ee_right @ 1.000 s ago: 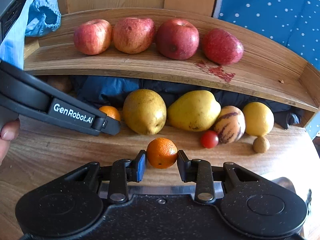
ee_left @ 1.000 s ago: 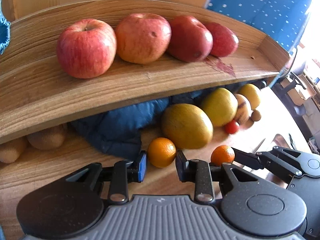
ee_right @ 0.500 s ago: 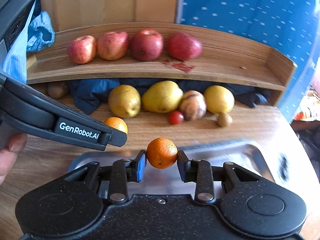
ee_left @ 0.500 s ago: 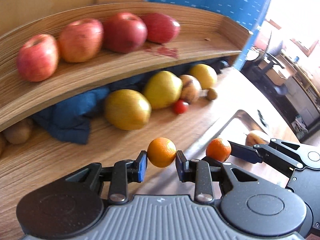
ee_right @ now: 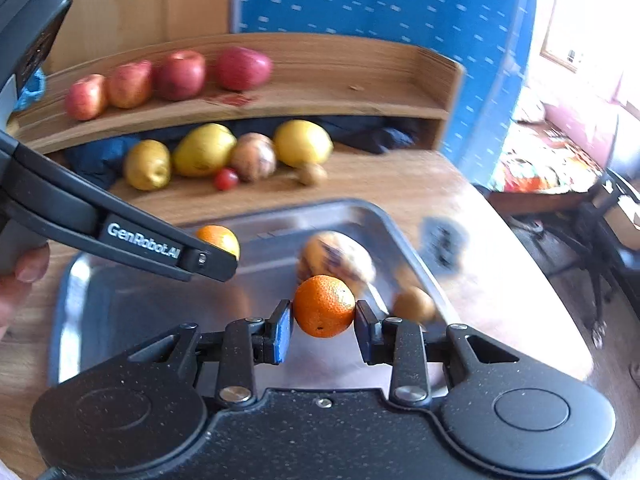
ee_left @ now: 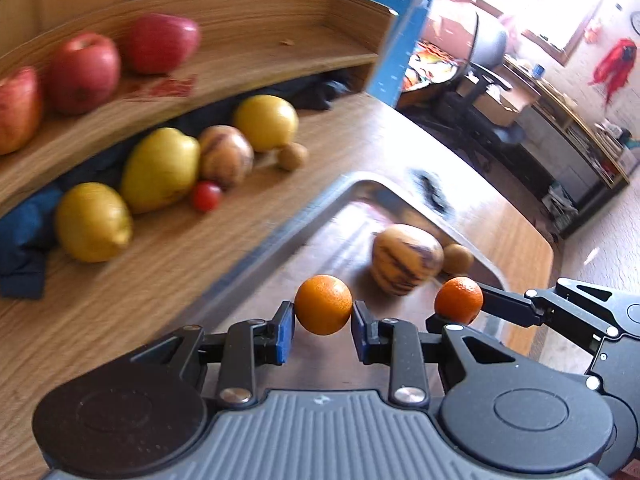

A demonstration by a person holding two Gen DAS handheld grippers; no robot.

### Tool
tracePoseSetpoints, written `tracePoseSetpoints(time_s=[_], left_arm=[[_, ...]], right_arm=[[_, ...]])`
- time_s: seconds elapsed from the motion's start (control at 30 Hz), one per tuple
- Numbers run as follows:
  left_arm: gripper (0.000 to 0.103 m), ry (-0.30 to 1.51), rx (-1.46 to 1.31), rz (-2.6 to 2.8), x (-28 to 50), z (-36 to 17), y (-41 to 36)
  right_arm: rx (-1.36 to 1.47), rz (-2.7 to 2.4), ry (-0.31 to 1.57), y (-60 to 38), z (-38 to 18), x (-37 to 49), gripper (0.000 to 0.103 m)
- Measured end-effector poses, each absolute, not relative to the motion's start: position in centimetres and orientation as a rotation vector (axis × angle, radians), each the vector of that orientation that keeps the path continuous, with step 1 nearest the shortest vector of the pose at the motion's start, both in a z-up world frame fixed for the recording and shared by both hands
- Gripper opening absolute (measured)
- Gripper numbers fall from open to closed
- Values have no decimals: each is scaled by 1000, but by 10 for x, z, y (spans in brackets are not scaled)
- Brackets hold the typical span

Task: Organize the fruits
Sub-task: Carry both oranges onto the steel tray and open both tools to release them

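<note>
My left gripper [ee_left: 323, 317] is shut on a small orange [ee_left: 323, 304], held above the metal tray [ee_left: 320, 216]. My right gripper [ee_right: 323, 320] is shut on a second orange [ee_right: 324, 306], also over the metal tray [ee_right: 120, 304]. From the left wrist view the right gripper [ee_left: 460, 312] and its orange [ee_left: 459, 300] show at the right. In the right wrist view the left gripper's orange [ee_right: 218, 240] peeks out behind its finger [ee_right: 160, 244]. A striped melon [ee_left: 406, 258] and a small brown fruit [ee_left: 458, 258] lie in the tray.
A curved wooden shelf [ee_right: 320, 96] at the back carries several red apples [ee_right: 180, 74]. Under it lie yellow fruits [ee_right: 204, 150], a striped melon [ee_right: 254, 156], a cherry tomato [ee_right: 226, 179], a small brown fruit [ee_right: 310, 174] and blue cloth [ee_right: 96, 156]. A person's fingers [ee_right: 24, 276] are at the left edge.
Both grippers have swung right and back from the shelf with their oranges and now hang over the metal tray. The shelf fruit has shifted to the left and farther off.
</note>
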State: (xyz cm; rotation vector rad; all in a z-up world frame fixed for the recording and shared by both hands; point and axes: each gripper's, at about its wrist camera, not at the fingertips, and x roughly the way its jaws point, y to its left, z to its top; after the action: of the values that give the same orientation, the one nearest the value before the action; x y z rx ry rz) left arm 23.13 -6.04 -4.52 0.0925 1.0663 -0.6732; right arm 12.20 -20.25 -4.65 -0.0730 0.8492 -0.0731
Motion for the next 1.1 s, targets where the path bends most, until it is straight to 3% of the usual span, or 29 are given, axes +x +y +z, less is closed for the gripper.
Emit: tracePoseSetpoints(time_s=[1.1], left_arm=[[35, 1134, 102, -565, 199, -61, -116]], right_arm=[[-89, 34, 907, -259, -71, 111, 35]])
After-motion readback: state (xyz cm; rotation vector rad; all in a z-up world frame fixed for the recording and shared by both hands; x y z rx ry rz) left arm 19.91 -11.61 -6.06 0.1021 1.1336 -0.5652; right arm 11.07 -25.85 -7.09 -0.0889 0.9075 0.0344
